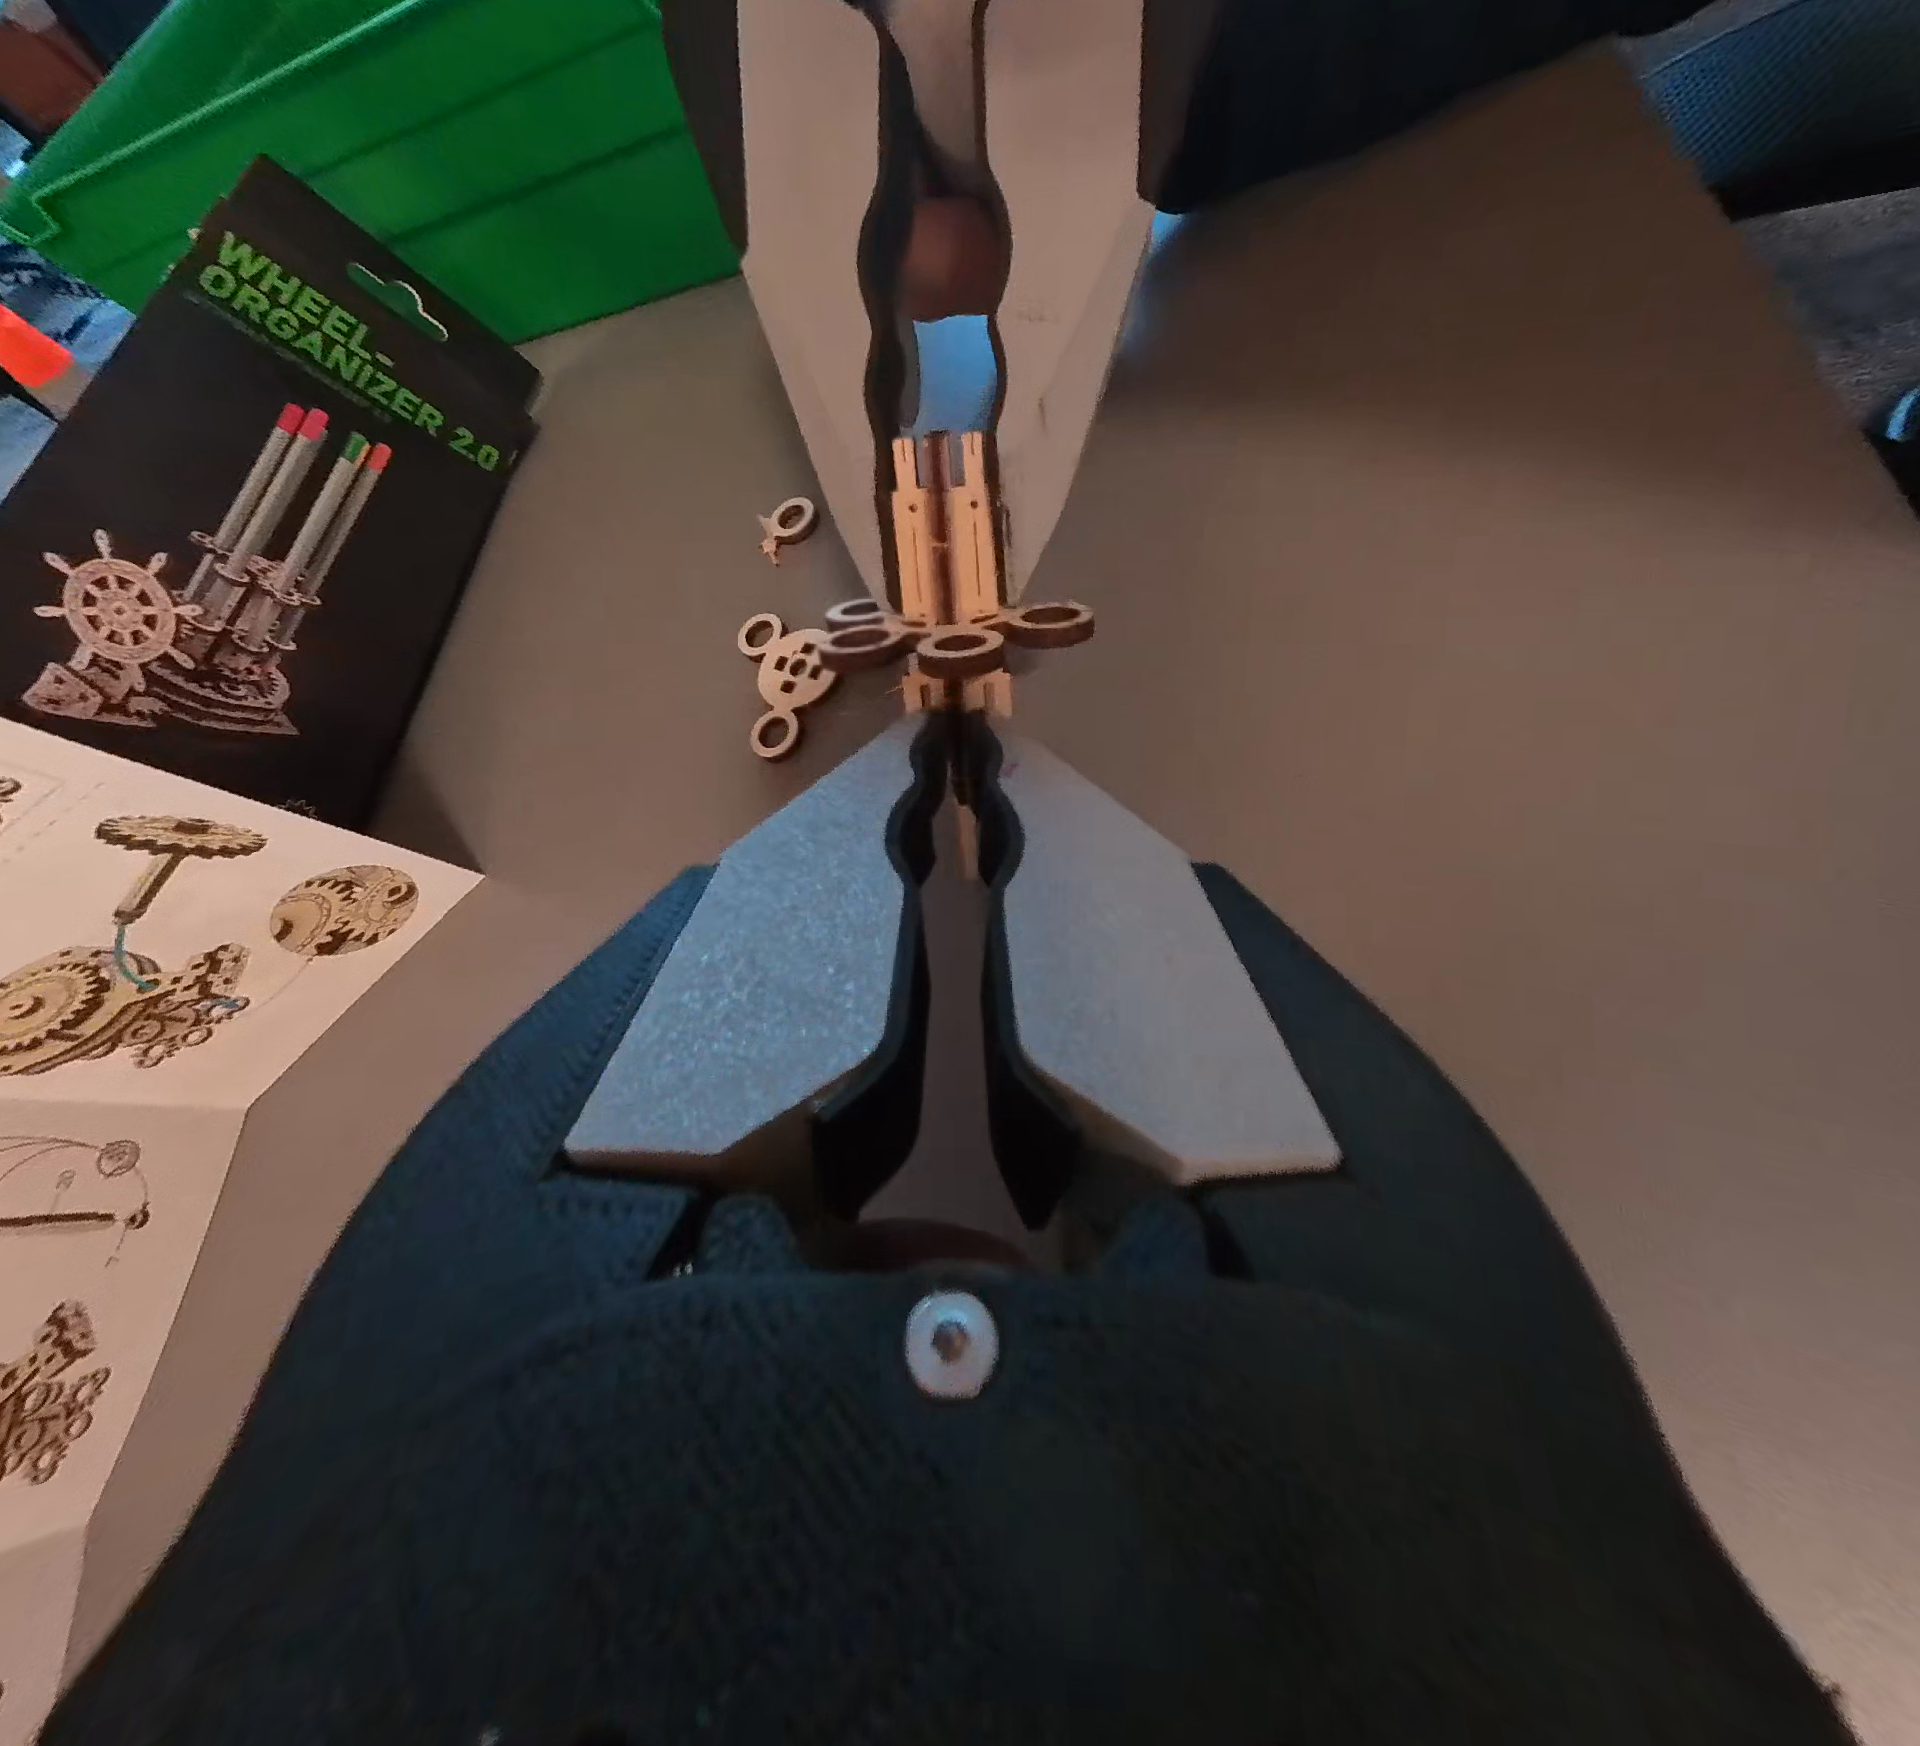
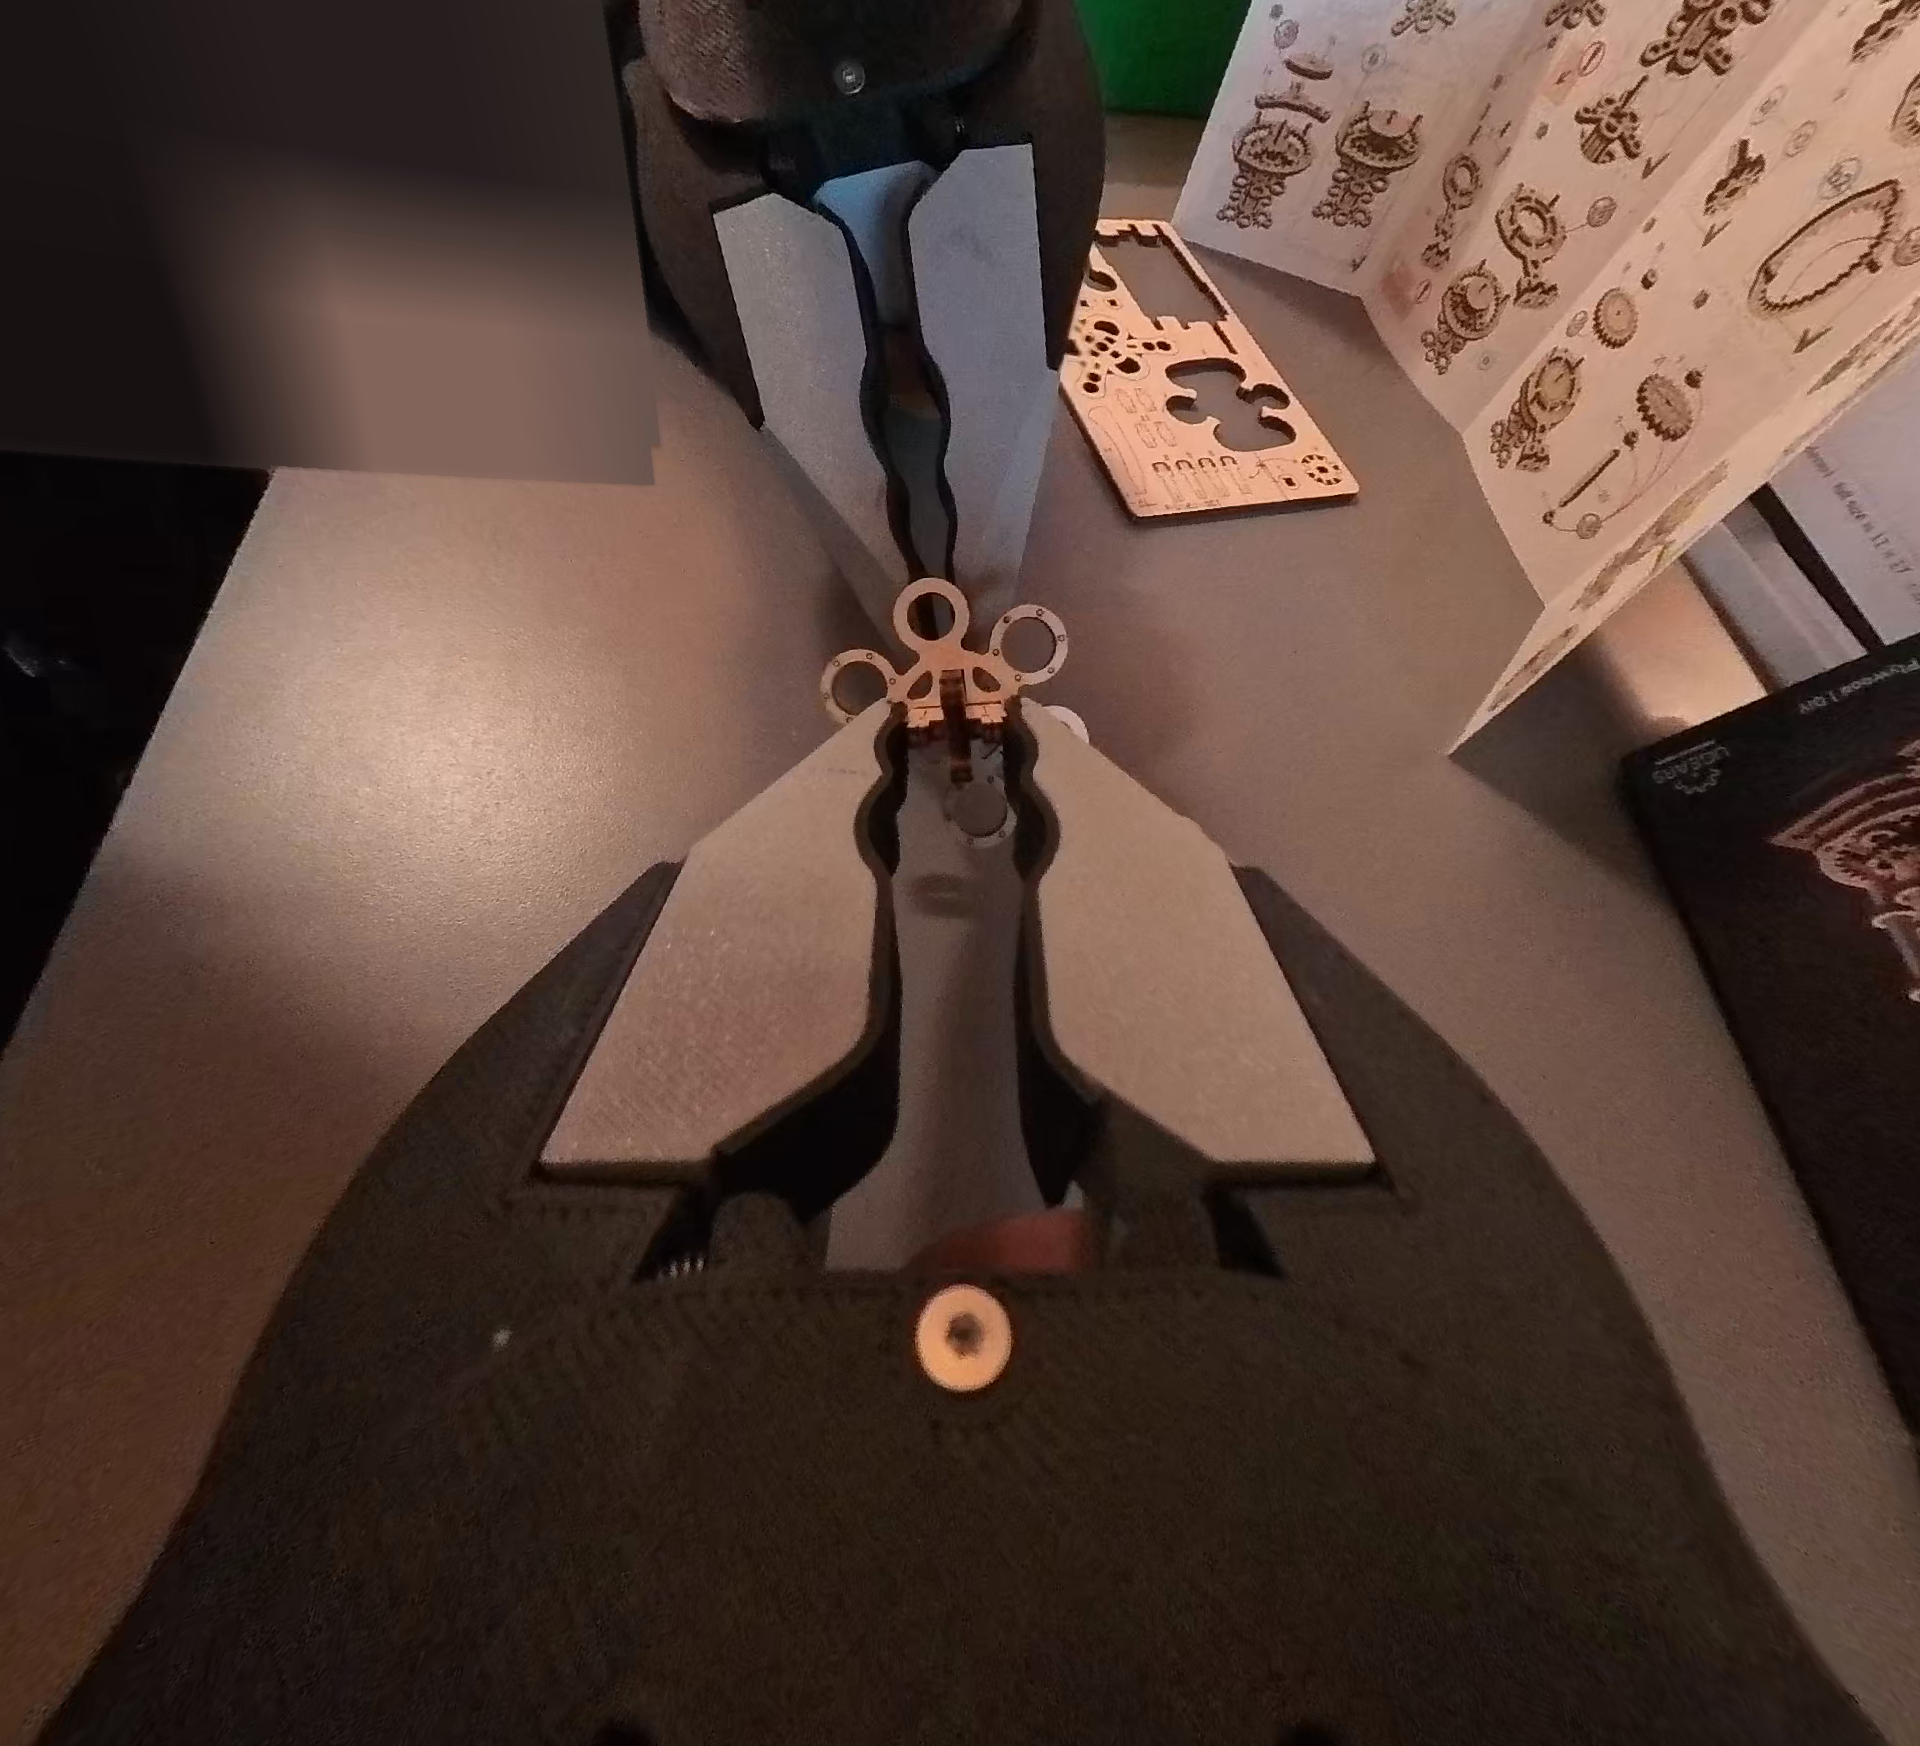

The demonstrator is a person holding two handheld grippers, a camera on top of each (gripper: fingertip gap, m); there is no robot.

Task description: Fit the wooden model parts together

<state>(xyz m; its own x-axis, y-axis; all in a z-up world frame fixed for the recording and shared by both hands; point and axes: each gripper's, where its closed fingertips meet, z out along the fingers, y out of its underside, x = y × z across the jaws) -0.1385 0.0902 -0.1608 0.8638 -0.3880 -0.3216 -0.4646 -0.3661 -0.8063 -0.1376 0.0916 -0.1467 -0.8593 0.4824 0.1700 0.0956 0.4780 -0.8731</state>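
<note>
A wooden column (image 1: 948, 524) carries a flat wooden plate with several ring loops (image 1: 961, 638) slid onto it, held above the grey table (image 1: 1455, 761). My left gripper (image 1: 956, 751) is shut on the column's near end, below the plate. My right gripper (image 1: 951, 584) comes from the far side and is shut on the column above the plate. In the right wrist view my right gripper (image 2: 951, 735) clamps the column end (image 2: 948, 711), the ring plate (image 2: 940, 657) stands just beyond it, and the left gripper (image 2: 935, 579) meets it from behind.
A loose flat part with loops (image 1: 784, 678) and a small ring piece (image 1: 790, 522) lie left of the grippers. A black kit box (image 1: 260, 501), an instruction sheet (image 1: 156, 969) and green bins (image 1: 416, 86) fill the left. A punched-out wooden sheet (image 2: 1205, 387) lies by the unfolded leaflet (image 2: 1610, 190). My left and right fingertips are right by each other.
</note>
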